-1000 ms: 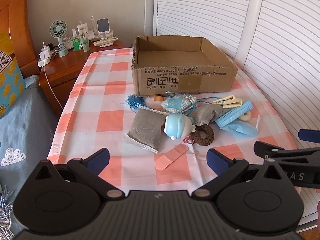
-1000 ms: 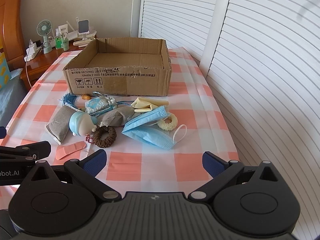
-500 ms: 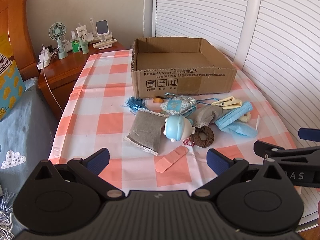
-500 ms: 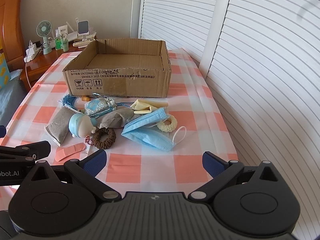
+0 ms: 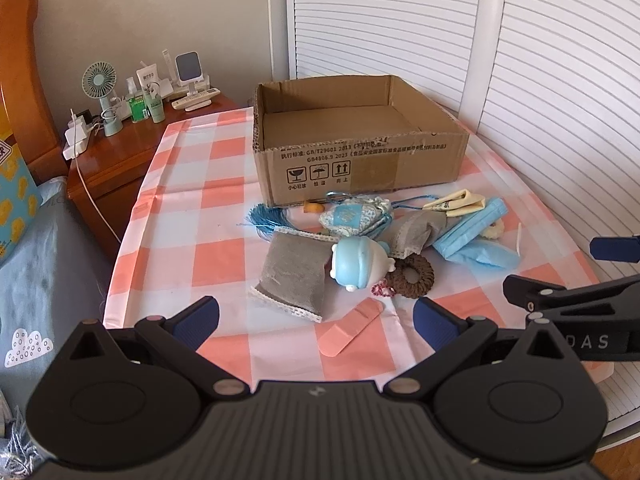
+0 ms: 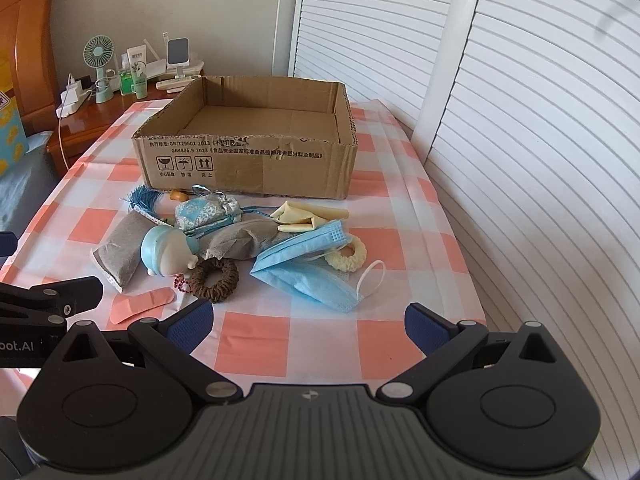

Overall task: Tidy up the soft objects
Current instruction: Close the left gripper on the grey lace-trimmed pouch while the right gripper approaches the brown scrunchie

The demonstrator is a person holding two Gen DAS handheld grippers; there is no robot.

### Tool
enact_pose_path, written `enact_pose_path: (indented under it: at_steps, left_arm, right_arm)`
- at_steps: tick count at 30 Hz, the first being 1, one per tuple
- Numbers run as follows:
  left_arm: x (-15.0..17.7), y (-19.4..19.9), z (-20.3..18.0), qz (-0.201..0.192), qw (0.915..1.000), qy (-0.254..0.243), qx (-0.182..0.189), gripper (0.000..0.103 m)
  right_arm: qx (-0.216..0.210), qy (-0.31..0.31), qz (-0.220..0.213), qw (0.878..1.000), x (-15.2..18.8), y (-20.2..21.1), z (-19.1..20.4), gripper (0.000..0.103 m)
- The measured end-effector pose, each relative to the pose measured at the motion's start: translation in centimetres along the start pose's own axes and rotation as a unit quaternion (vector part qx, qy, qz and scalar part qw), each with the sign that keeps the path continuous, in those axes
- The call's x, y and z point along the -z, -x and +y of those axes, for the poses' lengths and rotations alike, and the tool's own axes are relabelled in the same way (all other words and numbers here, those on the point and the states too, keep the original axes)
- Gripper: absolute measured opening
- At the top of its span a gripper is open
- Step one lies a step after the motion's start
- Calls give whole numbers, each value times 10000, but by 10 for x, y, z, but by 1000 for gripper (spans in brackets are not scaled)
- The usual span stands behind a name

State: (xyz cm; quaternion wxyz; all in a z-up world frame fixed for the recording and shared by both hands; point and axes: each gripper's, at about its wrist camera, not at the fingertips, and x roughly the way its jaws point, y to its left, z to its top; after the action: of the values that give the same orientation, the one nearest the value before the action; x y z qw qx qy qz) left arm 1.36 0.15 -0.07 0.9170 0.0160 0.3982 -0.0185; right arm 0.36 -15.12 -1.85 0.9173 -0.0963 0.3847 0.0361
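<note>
Altogether, 1 cardboard box [image 6: 248, 156] stands open on the pink-and-white checked tablecloth [image 6: 280, 336], nothing showing inside it, and the soft things lie in a loose heap just in front of its printed wall. Counted there: 2 grey fabric pouches [image 5: 292, 272], 1 patterned blue sachet [image 5: 352, 216] with a blue tassel [image 5: 262, 216], 1 round blue-and-white plush toy [image 6: 164, 252], 2 hair scrunchies, 1 brown [image 6: 214, 278] and 1 cream [image 6: 347, 254], blue face masks [image 6: 308, 264] overlapping so their number cannot be told, 1 cream folded piece [image 6: 304, 216], and 1 pink adhesive bandage [image 5: 352, 326] lying nearest the cameras. The left gripper [image 5: 316, 320] hangs above the near table edge, its 2 blue-padded fingers spread wide with nothing between them, aimed at the bandage and the nearer pouch. The right gripper [image 6: 308, 324] is level beside it, fingers equally wide apart and empty, facing the masks.
</note>
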Motion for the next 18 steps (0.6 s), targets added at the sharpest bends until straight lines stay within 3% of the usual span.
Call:
enact_pose_path:
  at_steps: [7, 12, 18]
  left_arm:
    - [0, -17, 11, 127, 9998, -152, -98, 102]
    - [1, -42, 24, 360, 9993, -96, 27, 102]
    - [1, -72, 31, 542, 9985, -57, 53, 102]
  right_arm:
    - [-223, 201, -97, 9995, 5, -14, -4, 103]
    - [-379, 227, -129, 9989, 10, -26, -9, 103]
    - [-333, 195, 46, 9992, 19, -45, -16, 103]
